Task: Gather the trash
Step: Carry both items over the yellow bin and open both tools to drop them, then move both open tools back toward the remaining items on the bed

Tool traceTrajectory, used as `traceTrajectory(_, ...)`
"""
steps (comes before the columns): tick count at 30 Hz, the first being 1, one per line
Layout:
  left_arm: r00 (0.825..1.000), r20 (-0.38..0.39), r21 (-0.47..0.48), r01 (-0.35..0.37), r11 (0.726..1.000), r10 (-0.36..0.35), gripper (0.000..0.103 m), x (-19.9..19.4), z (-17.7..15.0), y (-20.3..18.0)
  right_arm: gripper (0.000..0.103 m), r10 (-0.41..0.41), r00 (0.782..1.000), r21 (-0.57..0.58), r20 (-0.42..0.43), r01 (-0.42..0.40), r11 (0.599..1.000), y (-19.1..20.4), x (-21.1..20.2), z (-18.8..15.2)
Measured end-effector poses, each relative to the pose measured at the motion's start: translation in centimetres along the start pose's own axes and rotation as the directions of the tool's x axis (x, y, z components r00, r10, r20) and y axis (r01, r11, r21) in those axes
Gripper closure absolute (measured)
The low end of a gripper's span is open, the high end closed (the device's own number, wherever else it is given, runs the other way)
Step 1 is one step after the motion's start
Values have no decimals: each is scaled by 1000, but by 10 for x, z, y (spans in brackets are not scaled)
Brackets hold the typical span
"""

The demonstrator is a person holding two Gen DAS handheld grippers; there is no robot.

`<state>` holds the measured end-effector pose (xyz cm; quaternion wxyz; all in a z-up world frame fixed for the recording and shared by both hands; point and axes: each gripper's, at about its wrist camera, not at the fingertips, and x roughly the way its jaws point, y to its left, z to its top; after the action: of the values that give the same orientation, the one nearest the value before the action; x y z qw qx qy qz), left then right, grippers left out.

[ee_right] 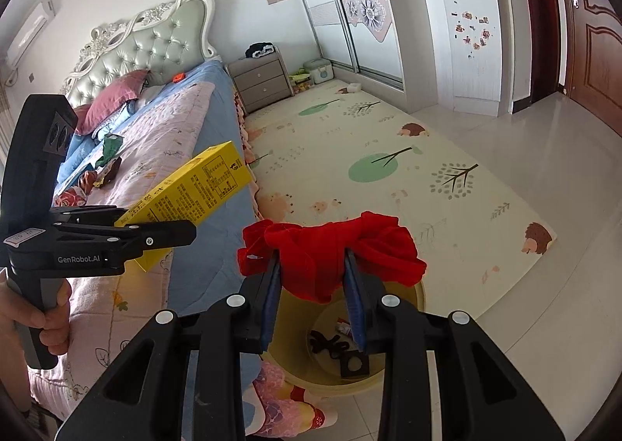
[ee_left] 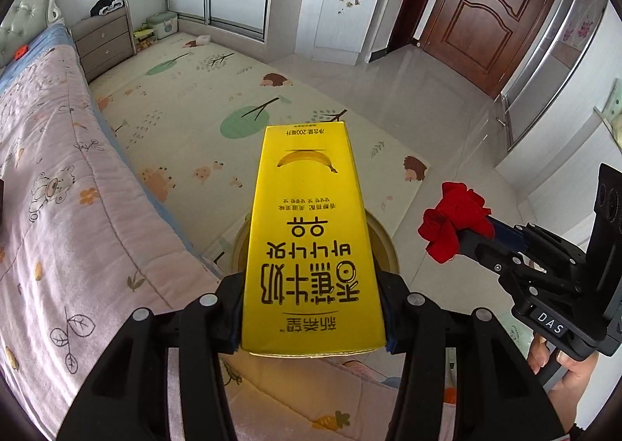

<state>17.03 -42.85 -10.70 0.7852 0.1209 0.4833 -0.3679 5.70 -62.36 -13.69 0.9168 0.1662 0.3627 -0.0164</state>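
Jaws both clamped, left gripper [ee_left: 311,324] on yellow milk carton [ee_left: 311,238] pointing lengthwise away, right gripper [ee_right: 313,285] on red cloth [ee_right: 330,250], hovering right over yellowish bin [ee_right: 418,295] below.

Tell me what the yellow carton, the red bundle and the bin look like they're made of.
Yellow carton: probably coated paperboard, with sharp folded edges and glossy print. Red bundle: looks like soft matte fabric or crepe paper, crumpled in folds. Yellow bin: likely thin plastic, smooth and slightly translucent.

You are holding the milk carton [ee_left: 311,242] and crumpled cloth [ee_right: 330,250] side by side over the bin [ee_right: 418,295] standing beside the bed [ee_right: 163,153].
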Motion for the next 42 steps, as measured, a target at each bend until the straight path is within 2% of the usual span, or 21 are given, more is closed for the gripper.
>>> traceTrajectory(3, 1000, -7, 0, 5, 1000, -5, 52, 1, 1, -3, 72, 3, 1000, -4, -12, -3, 1000, 1, 7, 0)
traceTrajectory(4, 1000, -9, 0, 9, 1000, -9, 51, 3, 3, -3, 68, 5, 1000, -9, -18, -5, 1000, 2, 10, 1)
traceTrajectory(5, 1000, -10, -1, 16, 1000, -16, 43, 4, 4, -3, 64, 12, 999, -17, -32, -13, 1000, 3, 14, 2)
traceTrajectory(6, 1000, -10, -5, 14, 1000, -14, 26, 5, 8, -2, 49, 13, 998, -28, -55, -15, 1000, 3, 21, 3)
traceTrajectory(7, 1000, -3, -12, 2, 1000, -2, 12, 5, 8, -1, 42, -13, 997, -41, -74, 10, 999, 1, 29, 3)
traceTrajectory(9, 1000, 3, -16, -8, 1000, 8, 11, 4, 8, 0, 43, -54, 995, -47, -78, 51, 998, -3, 38, 1)
traceTrajectory(11, 999, 14, -11, -30, 1000, 30, 11, 1, 8, 1, 48, -19, 997, -30, -77, 17, 999, -7, 39, -2)
traceTrajectory(14, 998, 25, 2, -59, 998, 59, 11, -3, 8, 4, 49, -17, 998, -15, -57, 16, 1000, -9, 34, -5)
traceTrajectory(24, 997, 48, -15, -59, 998, 59, 11, -17, 5, 13, 50, -2, 999, -38, -39, 0, 999, 9, 19, 3)
traceTrajectory(31, 992, 97, -29, -74, 997, 76, 11, -41, -3, 22, 51, 20, 1000, -57, -7, -21, 998, 30, 2, 12)
traceTrajectory(37, 974, 159, -58, -154, 986, 162, 11, -77, -25, 48, 51, 68, 997, -121, 41, -63, 991, 68, -19, 23)
traceTrajectory(42, 948, 191, -141, -230, 963, 255, 11, -116, -56, 89, 51, 147, 988, -184, 48, -136, 973, 117, -23, 30)
